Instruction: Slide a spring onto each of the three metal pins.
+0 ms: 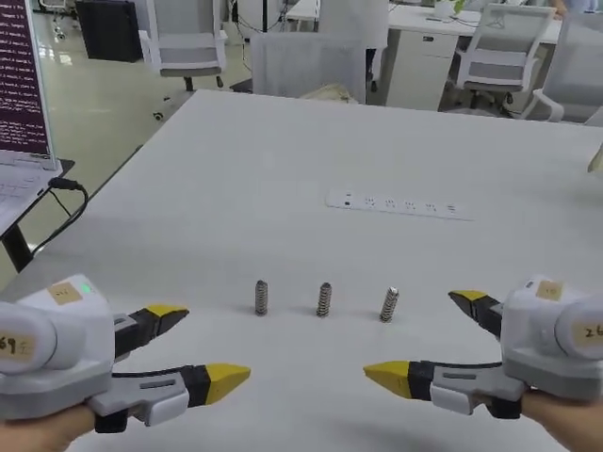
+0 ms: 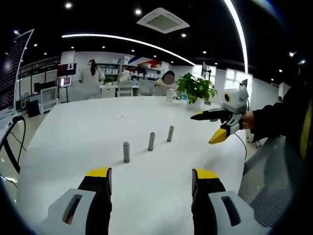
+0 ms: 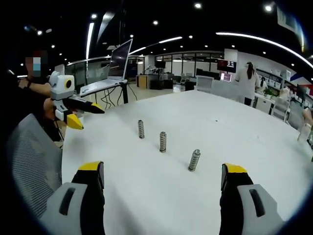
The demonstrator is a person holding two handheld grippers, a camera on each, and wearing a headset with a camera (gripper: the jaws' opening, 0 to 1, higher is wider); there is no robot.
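Three small metal springs stand upright in a row on the white table: a left spring [image 1: 262, 298], a middle spring [image 1: 324, 299] and a right spring [image 1: 389, 304], which leans a little. The pins inside them cannot be made out. The same row appears as spring [image 2: 126, 152], spring [image 2: 151, 141], spring [image 2: 170, 133] and as spring [image 3: 141, 129], spring [image 3: 163, 141], spring [image 3: 194, 160]. My left gripper [image 1: 200, 344] is open, near the table's front left, holding nothing. My right gripper [image 1: 433, 339] is open at the front right, also holding nothing.
A white power strip [image 1: 398, 203] lies beyond the springs. A laptop [image 1: 21, 104] with a black cable [image 1: 66, 202] sits at the left edge. Office chairs [image 1: 185, 42] and desks stand behind the table. People stand in the far background.
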